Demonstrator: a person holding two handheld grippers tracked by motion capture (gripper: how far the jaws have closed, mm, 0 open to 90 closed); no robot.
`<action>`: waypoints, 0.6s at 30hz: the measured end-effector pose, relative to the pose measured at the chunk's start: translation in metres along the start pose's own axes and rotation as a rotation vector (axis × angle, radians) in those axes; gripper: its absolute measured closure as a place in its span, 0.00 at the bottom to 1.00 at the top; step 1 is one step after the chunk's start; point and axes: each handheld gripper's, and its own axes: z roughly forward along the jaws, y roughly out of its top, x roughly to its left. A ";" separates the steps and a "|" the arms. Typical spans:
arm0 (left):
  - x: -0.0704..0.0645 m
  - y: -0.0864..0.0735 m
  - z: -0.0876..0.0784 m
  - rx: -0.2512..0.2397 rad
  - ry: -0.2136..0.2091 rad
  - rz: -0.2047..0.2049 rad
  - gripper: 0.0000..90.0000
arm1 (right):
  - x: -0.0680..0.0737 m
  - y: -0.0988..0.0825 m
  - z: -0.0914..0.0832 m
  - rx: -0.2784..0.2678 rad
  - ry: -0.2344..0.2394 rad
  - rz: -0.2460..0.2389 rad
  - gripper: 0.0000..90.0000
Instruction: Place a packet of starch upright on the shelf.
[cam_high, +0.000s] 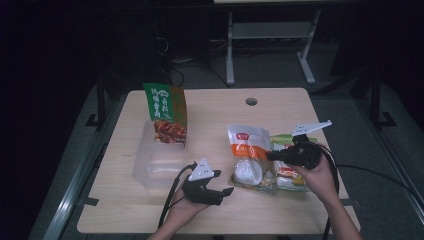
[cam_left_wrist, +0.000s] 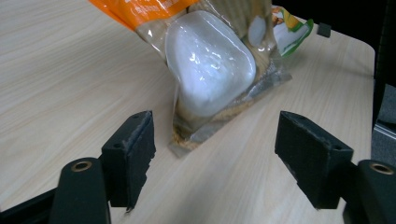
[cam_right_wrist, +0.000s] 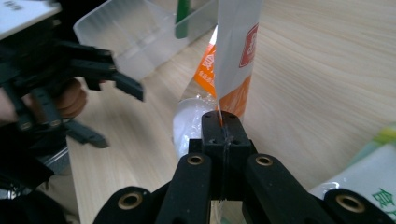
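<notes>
My right jaws pinch the orange-and-white bag; my left jaws stand released beside it.

On the tabletop (cam_high: 280, 100) I see a clear plastic tub (cam_high: 155, 162) with a green snack packet (cam_high: 166, 114) propped in it, and a green-printed packet (cam_high: 292, 175) lying under my right hand. My right gripper (cam_right_wrist: 223, 122) is clenched on the edge of the orange-and-white bag (cam_high: 250, 157), which hangs from it, its bottom corner on the wood. My left gripper (cam_left_wrist: 215, 149) is released, that corner just ahead between its jaws, untouched.
</notes>
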 end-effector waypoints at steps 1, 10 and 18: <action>0.001 0.001 0.003 0.003 -0.001 0.002 0.34 | 0.002 -0.001 -0.001 -0.005 0.011 -0.016 1.00; 0.014 0.013 0.035 0.023 0.003 -0.056 0.43 | 0.005 -0.015 -0.006 -0.040 0.047 -0.068 1.00; 0.024 0.026 0.051 0.008 -0.082 -0.146 0.65 | 0.006 -0.015 -0.005 -0.041 0.050 -0.086 1.00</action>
